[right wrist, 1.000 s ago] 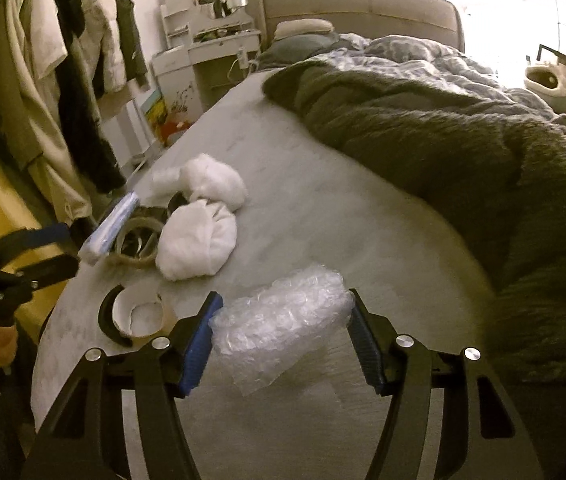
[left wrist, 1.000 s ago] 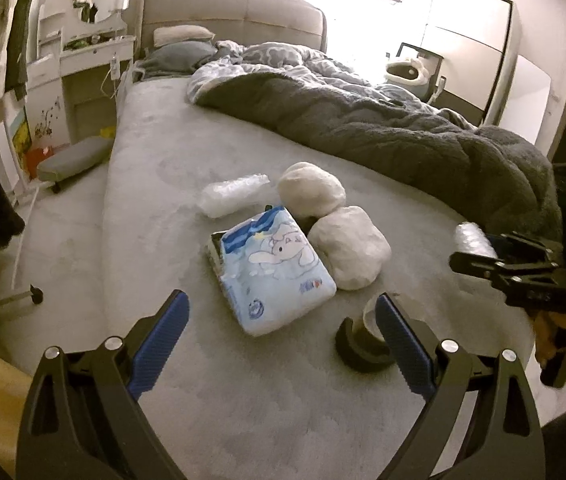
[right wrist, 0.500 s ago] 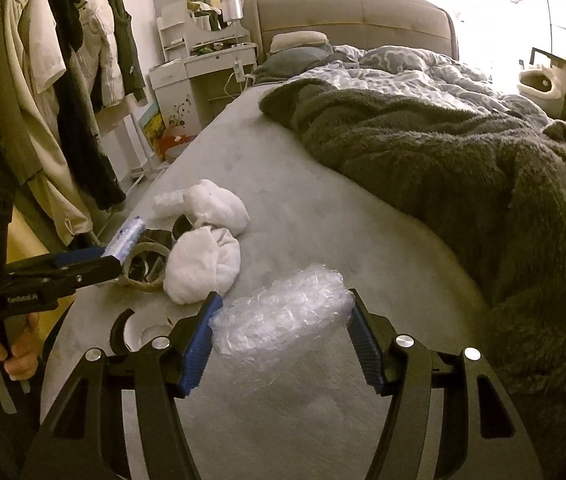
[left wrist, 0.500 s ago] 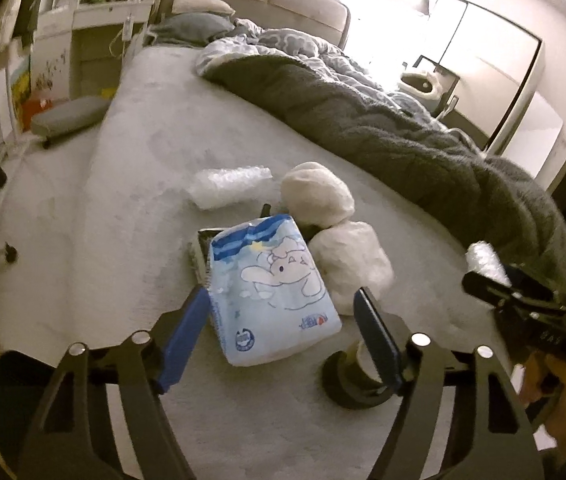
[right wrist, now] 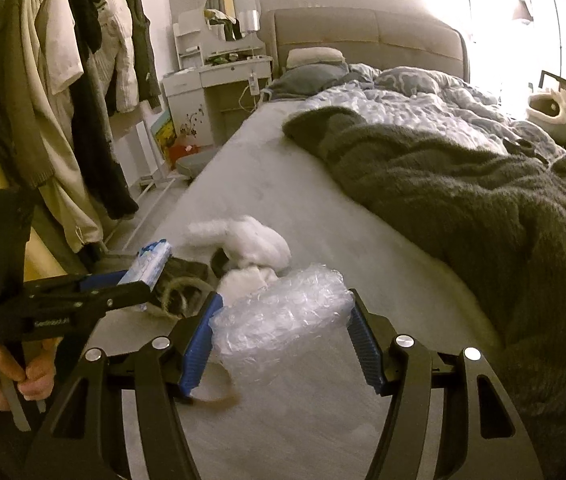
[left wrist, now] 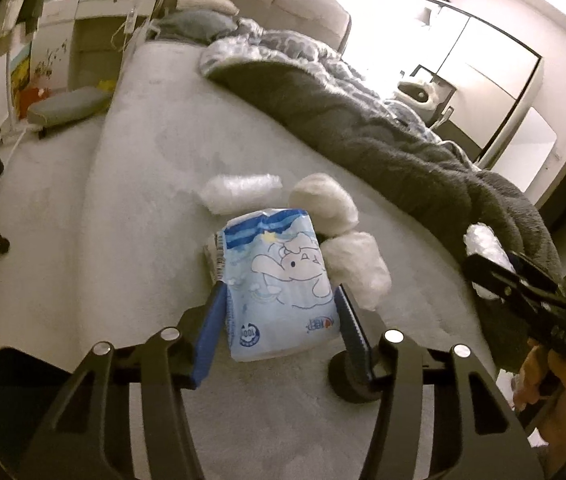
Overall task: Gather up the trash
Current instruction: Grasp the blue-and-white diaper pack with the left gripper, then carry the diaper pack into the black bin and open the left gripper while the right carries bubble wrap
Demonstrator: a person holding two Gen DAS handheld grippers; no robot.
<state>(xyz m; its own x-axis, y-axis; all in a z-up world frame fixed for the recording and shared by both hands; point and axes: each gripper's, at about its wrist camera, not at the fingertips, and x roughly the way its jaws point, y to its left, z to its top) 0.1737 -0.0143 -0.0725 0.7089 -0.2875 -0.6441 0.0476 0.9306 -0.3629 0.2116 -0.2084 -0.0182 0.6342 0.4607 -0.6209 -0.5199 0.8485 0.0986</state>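
Trash pickup: left gripper [left wrist: 281,322] clamps the blue cartoon-printed tissue pack [left wrist: 279,280]; right gripper [right wrist: 283,338] grips a clear bubble-wrap wad [right wrist: 283,320]; next, lift both off the bed [left wrist: 143,200].

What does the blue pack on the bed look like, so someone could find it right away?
On the bed, left of the dark blanket, trash is clustered. The pack sits between the left claw fingers, in front of two white wads. Only it is blue, with a white cartoon animal.
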